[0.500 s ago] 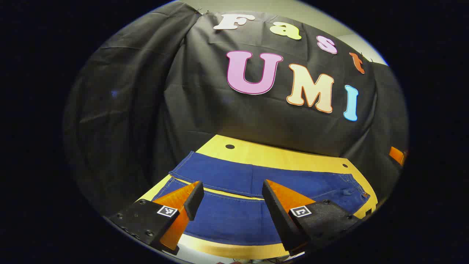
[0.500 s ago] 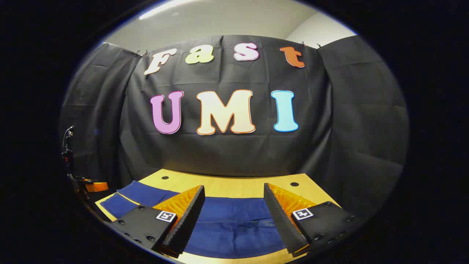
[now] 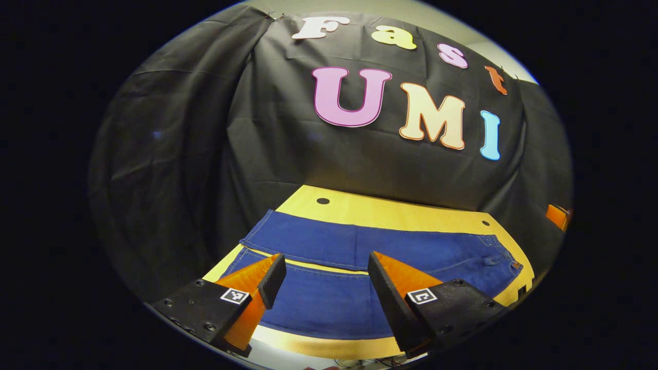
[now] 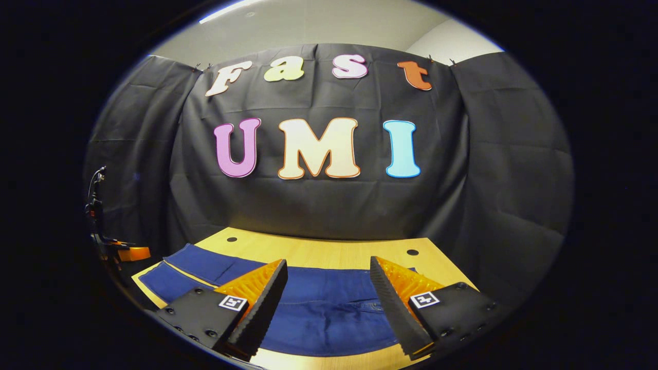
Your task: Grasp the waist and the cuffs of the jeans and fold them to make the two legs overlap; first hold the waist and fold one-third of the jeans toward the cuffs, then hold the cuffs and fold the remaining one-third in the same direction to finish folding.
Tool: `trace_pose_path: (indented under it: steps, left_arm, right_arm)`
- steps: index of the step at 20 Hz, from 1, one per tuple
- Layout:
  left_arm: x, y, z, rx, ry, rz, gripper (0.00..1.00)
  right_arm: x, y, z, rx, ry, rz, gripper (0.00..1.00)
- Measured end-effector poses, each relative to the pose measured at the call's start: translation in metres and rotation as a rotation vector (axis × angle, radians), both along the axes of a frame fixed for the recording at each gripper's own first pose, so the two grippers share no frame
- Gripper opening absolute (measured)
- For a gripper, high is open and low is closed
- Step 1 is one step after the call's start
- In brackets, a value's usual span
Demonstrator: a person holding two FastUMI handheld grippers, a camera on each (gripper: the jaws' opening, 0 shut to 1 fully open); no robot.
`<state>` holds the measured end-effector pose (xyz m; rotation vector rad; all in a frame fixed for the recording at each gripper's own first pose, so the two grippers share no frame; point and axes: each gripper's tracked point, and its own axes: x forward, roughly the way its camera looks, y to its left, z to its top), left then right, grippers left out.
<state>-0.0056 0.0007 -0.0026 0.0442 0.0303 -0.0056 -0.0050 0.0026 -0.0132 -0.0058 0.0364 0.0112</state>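
My left hand-held gripper (image 3: 324,280) hung above the near edge of the counter (image 3: 370,213), a light yellow wooden top with small dark holes near its far corners. Its two fingers stood wide apart, with nothing between them but air. Below and beyond them lay the dark blue denim jeans (image 3: 329,303), spread flat across the counter, both legs side by side with a thin strip of yellow wood showing in the gap between them. In the left gripper view the cuffs (image 3: 257,239) lay toward the left, and the waist (image 3: 506,264), with its button and pocket seams, lay off to the right near the counter's edge.

My right hand-held gripper (image 4: 329,293) was just as wide open, holding nothing, poised over the waist end of the jeans (image 4: 329,318). In the right gripper view the legs ran away to the left, the cuffs (image 4: 169,267) close to the counter's (image 4: 329,249) left edge. Neither gripper touched the denim. The black cloth wall (image 4: 488,180) stood behind the counter.
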Motion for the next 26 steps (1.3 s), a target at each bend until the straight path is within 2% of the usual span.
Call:
trace_pose_path:
  steps: [9,13,16,19,22,26]
  left_arm:
    - [-0.006,-0.001,-0.005,0.017,0.004,-0.029,0.95]
    - [-0.004,-0.001,-0.021,-0.005,0.040,-0.096,0.94]
    - [-0.001,0.022,-0.040,0.087,0.110,-0.099,0.96]
    - [-0.001,0.033,-0.052,0.133,0.163,-0.150,0.96]
    - [0.000,0.029,-0.073,0.195,0.257,-0.265,0.96]
    - [-0.008,0.042,-0.121,0.413,0.481,-0.424,0.96]
  right_arm:
    - [-0.005,0.017,-0.011,0.005,0.019,0.046,0.99]
    - [-0.010,0.024,-0.022,0.007,0.034,0.056,0.99]
    - [-0.018,0.030,-0.036,0.006,0.070,0.071,0.99]
    - [-0.024,0.034,-0.046,-0.021,0.101,0.082,0.99]
    - [-0.028,0.035,-0.054,-0.052,0.121,0.090,0.99]
    - [-0.025,0.040,-0.067,0.028,0.153,0.104,0.99]
